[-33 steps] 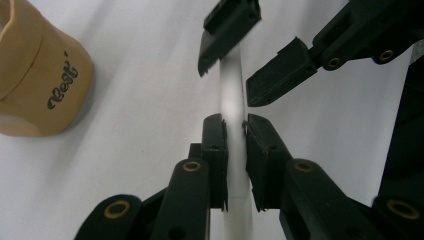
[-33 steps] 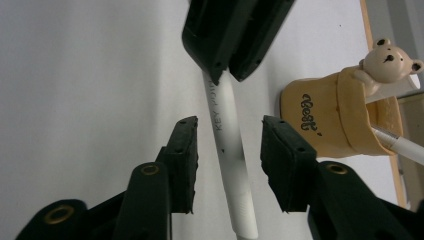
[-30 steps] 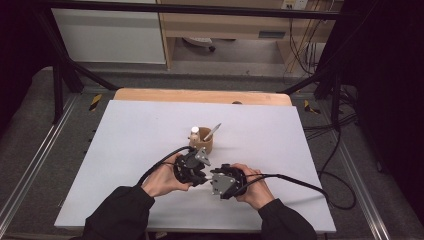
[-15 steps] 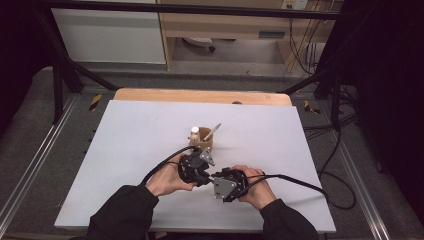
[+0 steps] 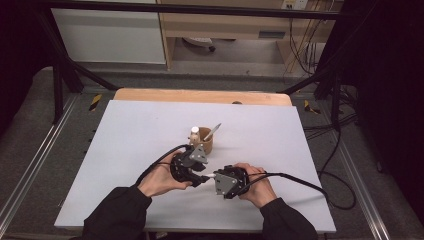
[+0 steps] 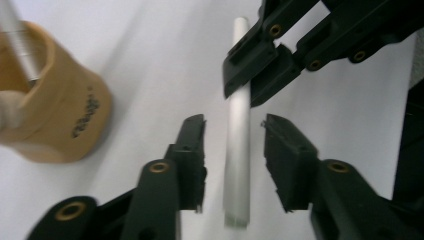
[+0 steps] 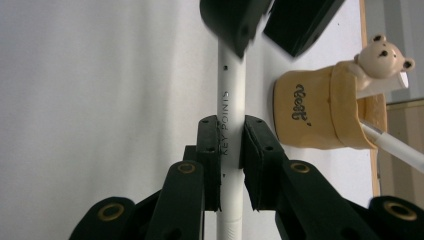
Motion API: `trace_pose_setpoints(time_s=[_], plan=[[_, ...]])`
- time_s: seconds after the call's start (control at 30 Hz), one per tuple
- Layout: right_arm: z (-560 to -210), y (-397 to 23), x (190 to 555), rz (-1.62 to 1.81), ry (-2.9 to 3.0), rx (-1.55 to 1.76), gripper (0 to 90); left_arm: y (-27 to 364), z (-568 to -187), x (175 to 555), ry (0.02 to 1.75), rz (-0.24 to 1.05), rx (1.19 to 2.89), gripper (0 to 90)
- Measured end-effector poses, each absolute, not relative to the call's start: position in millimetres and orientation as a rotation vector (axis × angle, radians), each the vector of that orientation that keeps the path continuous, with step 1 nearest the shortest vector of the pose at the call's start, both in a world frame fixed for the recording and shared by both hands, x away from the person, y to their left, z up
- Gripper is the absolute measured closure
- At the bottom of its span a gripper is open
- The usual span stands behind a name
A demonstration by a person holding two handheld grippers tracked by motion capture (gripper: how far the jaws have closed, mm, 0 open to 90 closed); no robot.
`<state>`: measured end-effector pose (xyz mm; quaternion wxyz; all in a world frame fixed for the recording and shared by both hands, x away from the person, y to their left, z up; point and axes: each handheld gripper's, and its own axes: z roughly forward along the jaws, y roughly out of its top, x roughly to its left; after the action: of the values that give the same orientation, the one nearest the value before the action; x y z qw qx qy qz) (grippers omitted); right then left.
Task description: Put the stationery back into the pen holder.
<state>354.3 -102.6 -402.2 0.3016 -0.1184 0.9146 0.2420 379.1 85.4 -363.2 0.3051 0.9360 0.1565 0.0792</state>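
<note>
Two grippers: right gripper (image 7: 231,145) clamps pen (image 7: 231,95) (left gripper (image 6: 235,150) opening).

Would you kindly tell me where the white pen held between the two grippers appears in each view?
High view: white pen, a short sliver low at centre, between the hands.
Left gripper view: upright at centre, between open jaws.
Right gripper view: upright at centre, clamped by the right gripper.
Shared landmark: tan bear-topped pen cup.
</note>
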Motion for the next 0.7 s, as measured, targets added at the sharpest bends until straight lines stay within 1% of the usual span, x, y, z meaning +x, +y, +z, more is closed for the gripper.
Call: trace_pose_setpoints(time_s=[0.07, 0.27, 0.5, 0.7], plan=[[-401.2, -103.7, 356.8, 0.648, 2.425, -0.302, 78.8, 94.5, -363.2, 379.0, 0.429, 0.236, 2.463, 50.4], [-399.5, -110.1, 364.5, 0.66, 2.434, -0.213, 78.8, 125.6, -368.7, 374.2, 0.485, 0.288, 2.396, 36.4], [-393.9, -117.8, 371.2, 0.723, 2.437, -0.067, 78.8, 160.6, -383.4, 366.3, 0.573, 0.34, 2.332, 24.3], [-387.6, -123.8, 377.2, 0.844, 2.435, 0.149, 78.8, 185.8, -401.0, 360.1, 0.669, 0.363, 2.272, 17.5]])
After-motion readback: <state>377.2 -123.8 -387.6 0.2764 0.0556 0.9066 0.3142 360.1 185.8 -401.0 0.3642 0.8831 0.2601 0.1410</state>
